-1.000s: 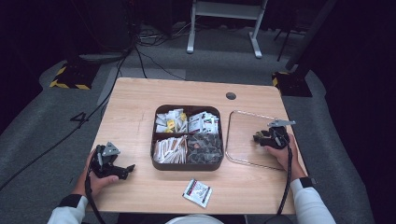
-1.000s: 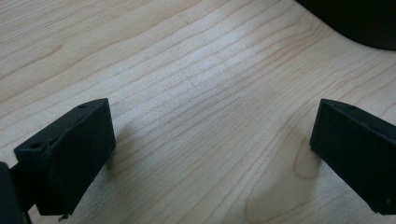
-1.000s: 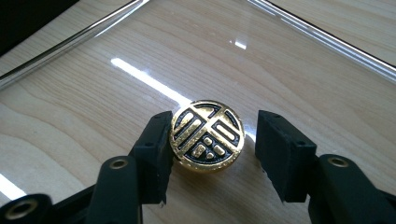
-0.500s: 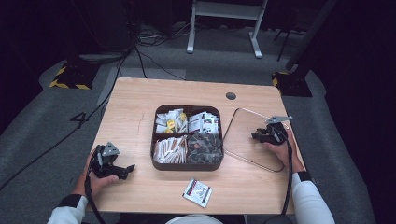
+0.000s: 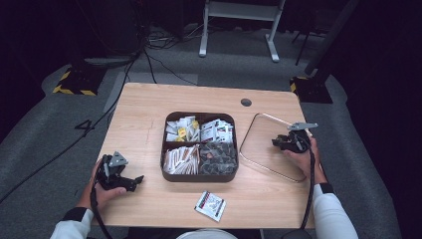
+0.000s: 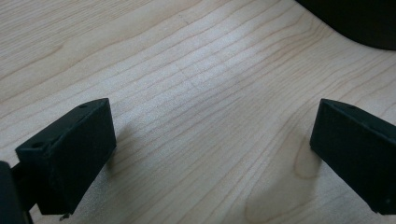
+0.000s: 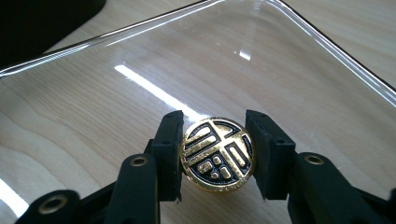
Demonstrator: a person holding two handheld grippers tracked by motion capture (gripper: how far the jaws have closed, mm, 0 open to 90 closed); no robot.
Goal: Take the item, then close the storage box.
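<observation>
In the high view, a dark brown divided tray sits in the middle of the wooden table. Its four compartments hold packets: white and yellow ones in the two far sections, pale stick-like ones in the near left section, dark ones in the near right. Just right of the tray lies a clear lid with a thin metallic rim, its far edge slightly raised. The right gripper is at the lid's right part, held by the person's right hand. Well left of the tray, near the table's front edge, the left hand holds the left gripper, its jaws pointing toward the tray. A small white sachet lies flat just in front of the tray.

In the left gripper view, the two black jaws stand wide apart over bare wood with nothing between them. A dark corner of the tray shows at the upper right.

In the right gripper view, the right gripper has its jaws closed against either side of a round gold-and-black knob embossed with a character-like pattern, standing at the middle of the clear lid. The tray is a dark shape to the upper left of the lid.
</observation>
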